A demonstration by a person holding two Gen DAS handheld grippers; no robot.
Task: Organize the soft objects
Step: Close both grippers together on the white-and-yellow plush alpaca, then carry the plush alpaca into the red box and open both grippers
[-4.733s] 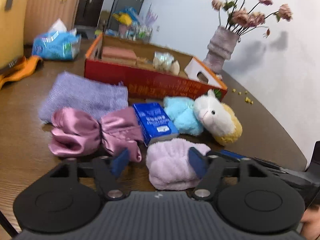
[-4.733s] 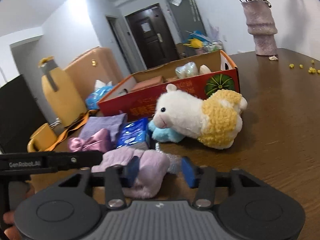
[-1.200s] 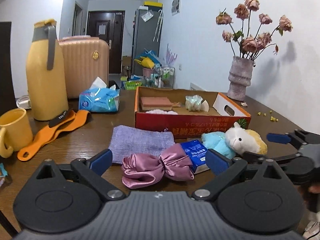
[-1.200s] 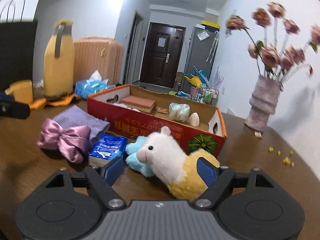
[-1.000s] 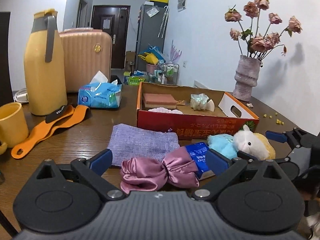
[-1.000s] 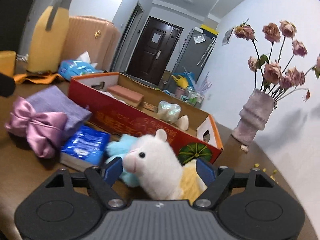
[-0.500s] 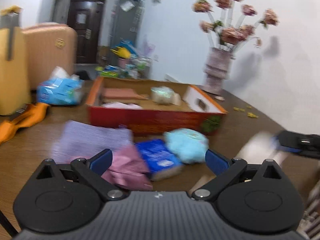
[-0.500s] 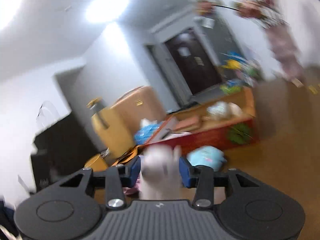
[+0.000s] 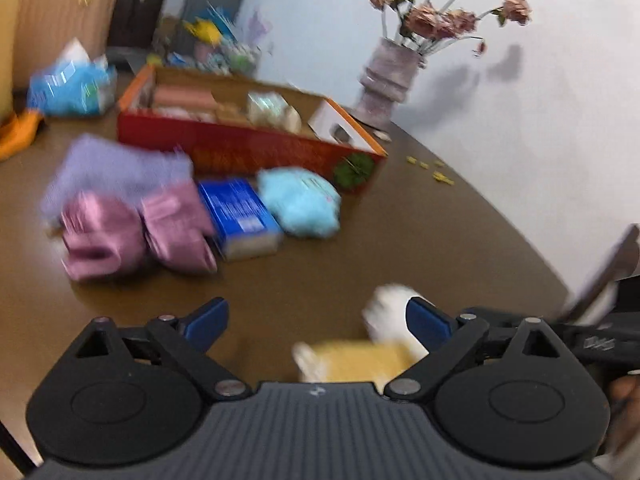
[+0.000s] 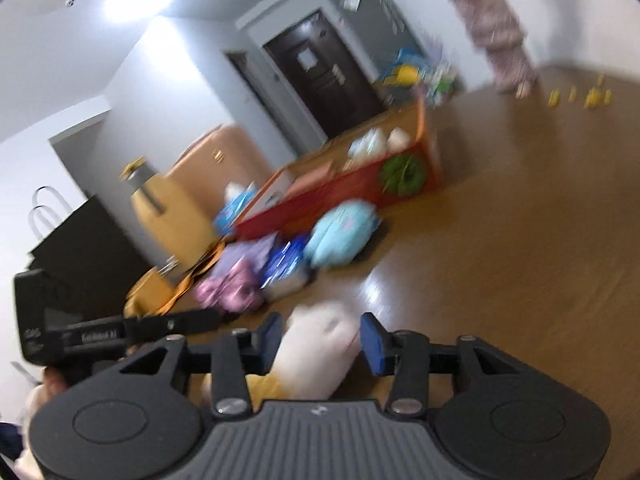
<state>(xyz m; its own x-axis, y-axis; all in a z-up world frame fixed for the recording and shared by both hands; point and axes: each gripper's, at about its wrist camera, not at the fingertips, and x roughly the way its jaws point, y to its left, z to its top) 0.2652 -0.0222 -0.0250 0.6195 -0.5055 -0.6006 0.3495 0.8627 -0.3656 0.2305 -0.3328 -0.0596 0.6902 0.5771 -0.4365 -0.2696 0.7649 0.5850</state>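
My right gripper point(image 10: 320, 338) is shut on the white and yellow alpaca plush point(image 10: 316, 348) and holds it near the table's front edge. The plush also shows low in the left wrist view point(image 9: 360, 350), between the fingers of my open, empty left gripper point(image 9: 318, 320). On the table lie a light blue plush point(image 9: 298, 202), a blue tissue pack point(image 9: 240, 212), a pink satin bow point(image 9: 136, 224) and a purple cloth point(image 9: 116, 172). Both views are blurred by motion.
A red cardboard box point(image 9: 248, 140) holding several items stands behind the soft things. A vase of dried flowers point(image 9: 390, 80) stands at the back right. A blue tissue bag point(image 9: 68, 88) and a tan suitcase point(image 9: 60, 12) are at the back left.
My right gripper closed on the alpaca plush and carried it away from the pile toward the table's front. My left gripper stayed open and tilted down toward the table.
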